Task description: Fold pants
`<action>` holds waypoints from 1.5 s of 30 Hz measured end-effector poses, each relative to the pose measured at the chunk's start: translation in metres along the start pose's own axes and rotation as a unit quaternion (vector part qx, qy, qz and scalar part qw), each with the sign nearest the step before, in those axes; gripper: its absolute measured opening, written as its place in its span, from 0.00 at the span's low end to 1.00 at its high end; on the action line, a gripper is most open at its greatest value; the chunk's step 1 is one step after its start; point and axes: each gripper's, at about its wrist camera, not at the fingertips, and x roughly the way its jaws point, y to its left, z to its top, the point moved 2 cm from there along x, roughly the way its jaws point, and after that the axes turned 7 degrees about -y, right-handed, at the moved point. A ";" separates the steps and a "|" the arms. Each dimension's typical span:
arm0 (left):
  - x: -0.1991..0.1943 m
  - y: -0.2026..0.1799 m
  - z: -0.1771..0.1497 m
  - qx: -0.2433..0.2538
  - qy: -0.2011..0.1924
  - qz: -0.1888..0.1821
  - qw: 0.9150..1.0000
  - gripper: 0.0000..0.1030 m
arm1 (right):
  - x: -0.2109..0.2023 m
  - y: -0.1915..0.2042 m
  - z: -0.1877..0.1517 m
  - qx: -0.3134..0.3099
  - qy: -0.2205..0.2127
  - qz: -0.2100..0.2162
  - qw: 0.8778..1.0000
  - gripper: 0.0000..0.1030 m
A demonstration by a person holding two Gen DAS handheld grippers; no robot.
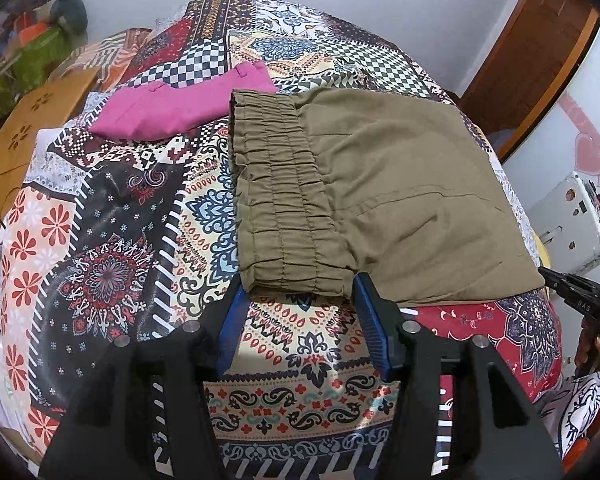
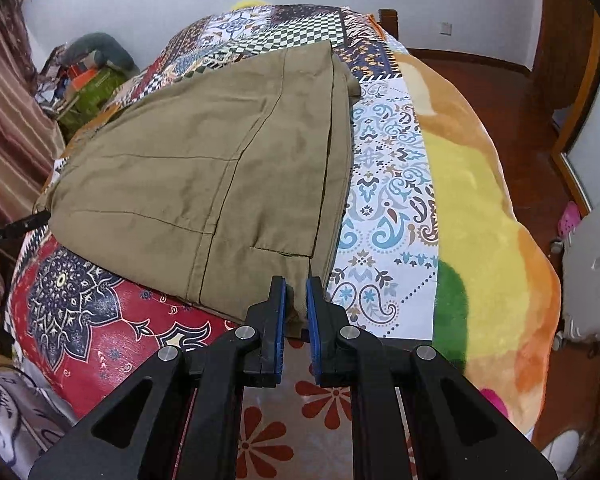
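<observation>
A big bed (image 1: 112, 216) fills the room, and a quilt (image 2: 384, 184) with lots of bright patterns covers it. A fuzzy blanket (image 2: 480, 200) in yellow, orange and green lies along the quilt's right side. On top of the quilt lie the pants (image 1: 400, 200), brown-green and folded into a flat, wide shape. Their stretchy waist (image 1: 284, 200) is bunched up on the left side, and the smooth cloth runs off to the right. A pink cloth (image 1: 180, 108) lies farther back on the bed, and its corner seems to tuck just under the waist. The left tool (image 1: 300, 296) is at the near edge of the waist. Its blue pads (image 1: 370, 312) stand about half open, one at each side of the waist's near end, and I cannot tell if they press on it. The right tool (image 2: 296, 292) is at the near right corner of the pants. Its jaws are almost closed, and a bit of the pants' edge is pinched between them. A wooden table (image 1: 28, 136) stands to the left of the bed. A white case (image 1: 568, 220) stands to the right.
</observation>
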 end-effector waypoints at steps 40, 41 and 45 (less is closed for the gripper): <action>0.091 0.021 0.139 0.030 -0.010 0.071 0.997 0.66 | 0.093 -0.042 0.190 -0.039 -0.065 -0.014 0.997 0.42; 0.095 0.022 0.138 0.030 -0.006 0.071 0.997 0.66 | 0.100 -0.042 0.192 -0.039 -0.060 -0.012 0.997 0.42; 0.106 0.026 0.136 0.030 0.004 0.073 0.997 0.66 | 0.125 -0.043 0.200 -0.047 -0.041 -0.005 0.998 0.42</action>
